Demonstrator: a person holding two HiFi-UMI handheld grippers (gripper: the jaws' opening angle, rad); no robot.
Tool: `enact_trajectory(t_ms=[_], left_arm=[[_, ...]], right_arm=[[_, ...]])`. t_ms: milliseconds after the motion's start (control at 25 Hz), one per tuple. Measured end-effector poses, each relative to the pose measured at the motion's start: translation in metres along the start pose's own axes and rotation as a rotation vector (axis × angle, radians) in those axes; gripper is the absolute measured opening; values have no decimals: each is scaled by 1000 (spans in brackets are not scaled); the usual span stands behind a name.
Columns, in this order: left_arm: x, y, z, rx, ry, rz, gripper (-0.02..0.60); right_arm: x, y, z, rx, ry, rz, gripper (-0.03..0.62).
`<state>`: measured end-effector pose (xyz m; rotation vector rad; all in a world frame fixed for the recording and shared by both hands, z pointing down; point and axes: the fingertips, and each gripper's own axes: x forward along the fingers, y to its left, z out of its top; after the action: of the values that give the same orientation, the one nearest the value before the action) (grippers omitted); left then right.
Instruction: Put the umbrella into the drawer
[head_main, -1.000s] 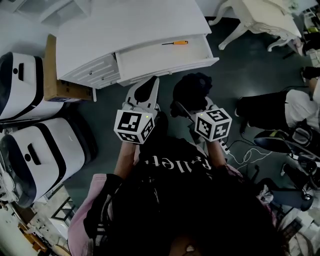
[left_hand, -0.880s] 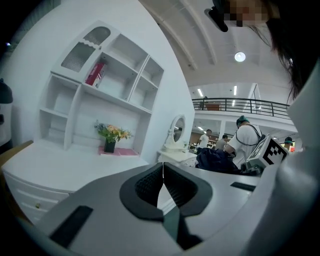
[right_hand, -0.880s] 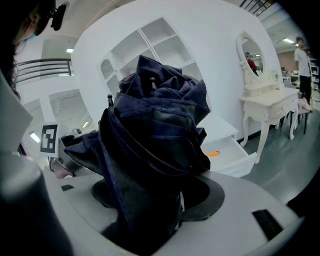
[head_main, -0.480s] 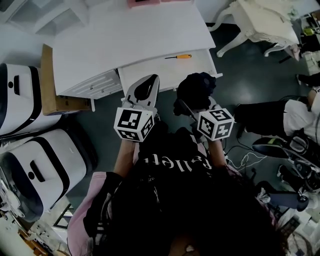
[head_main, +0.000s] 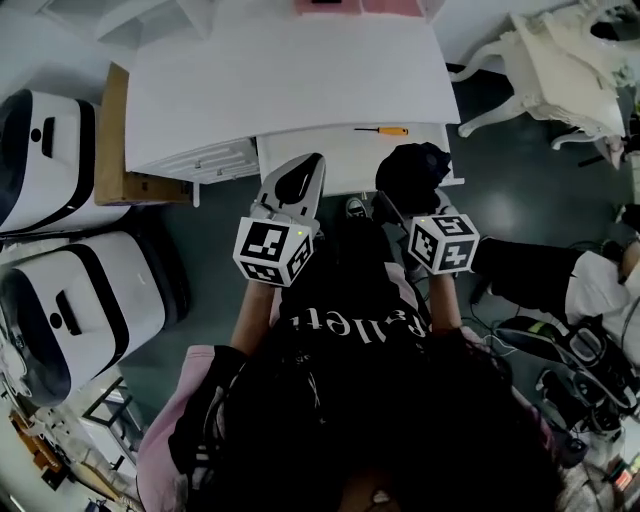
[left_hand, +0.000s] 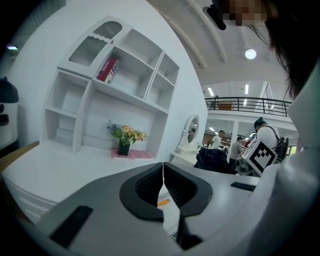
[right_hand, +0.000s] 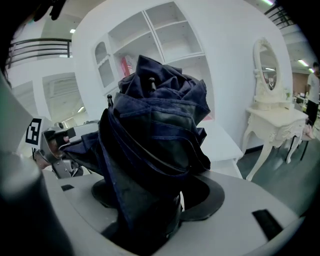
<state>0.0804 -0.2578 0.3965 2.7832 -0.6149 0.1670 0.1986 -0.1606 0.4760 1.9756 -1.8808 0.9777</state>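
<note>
A folded dark blue umbrella (right_hand: 150, 145) stands up between the jaws of my right gripper (right_hand: 165, 200), which is shut on it. In the head view the umbrella (head_main: 412, 178) hangs over the front right edge of the open white drawer (head_main: 330, 158), with my right gripper (head_main: 420, 205) just below it. My left gripper (head_main: 297, 172) points at the drawer's front and its jaws are shut with nothing between them. In the left gripper view the left gripper (left_hand: 163, 181) shows pads that touch.
An orange-handled screwdriver (head_main: 385, 131) lies inside the drawer. The white desk (head_main: 285, 80) has a shelf unit (left_hand: 115, 95) with a flower pot (left_hand: 125, 139). White cases (head_main: 70, 300) and a cardboard box (head_main: 125, 150) stand at left. A white dressing table (head_main: 565, 70) is at right.
Both grippers and the umbrella have come closer to the drawer; the umbrella now reaches over its front right edge. The jaws have not changed.
</note>
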Motion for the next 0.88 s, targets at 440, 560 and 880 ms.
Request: enact_trajectory(t_ms=[440,560,880], left_arm=[[49,33,17,-35,-36,197,17],[56,37,17,-36,-30,240,17],[50,57,18,-43,-32,376,17]], right_arm=[[87,-60,24,-312,194,94,302],[112,-75,17,-386,261,118,302],[161,-78,-18,-585,420,219,302]])
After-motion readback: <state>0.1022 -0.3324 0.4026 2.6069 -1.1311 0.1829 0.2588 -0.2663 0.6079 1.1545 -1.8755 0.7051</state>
